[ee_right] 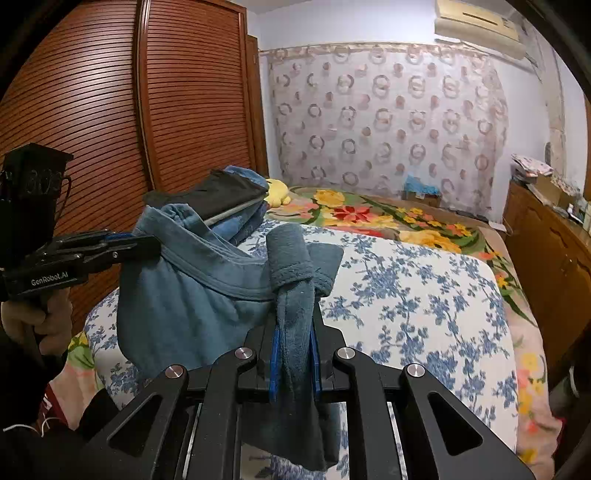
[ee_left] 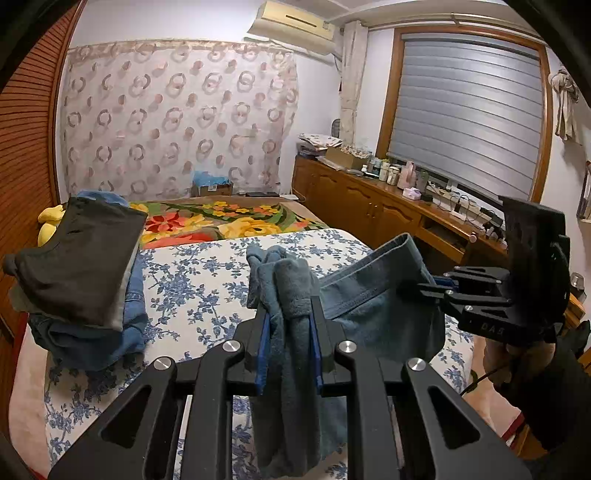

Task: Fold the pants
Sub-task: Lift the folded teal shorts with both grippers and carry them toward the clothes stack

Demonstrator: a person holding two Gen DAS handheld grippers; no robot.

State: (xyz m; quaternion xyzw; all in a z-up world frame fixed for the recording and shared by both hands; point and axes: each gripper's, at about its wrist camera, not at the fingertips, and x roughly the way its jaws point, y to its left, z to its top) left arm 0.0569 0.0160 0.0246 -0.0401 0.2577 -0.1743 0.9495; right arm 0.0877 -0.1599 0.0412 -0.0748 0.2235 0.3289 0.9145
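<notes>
Slatted wardrobe (ee_right: pixel 110 110); floral bed (ee_left: pixel 207 273); shuttered window (ee_left: pixel 469 110).

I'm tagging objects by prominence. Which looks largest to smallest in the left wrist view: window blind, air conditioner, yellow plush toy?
1. Window blind
2. Air conditioner
3. Yellow plush toy, partly hidden behind the stacked clothes, so likely undersized here.

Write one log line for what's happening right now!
left gripper: shut on blue pants | right gripper: shut on blue pants | pants lifted over bed
</notes>
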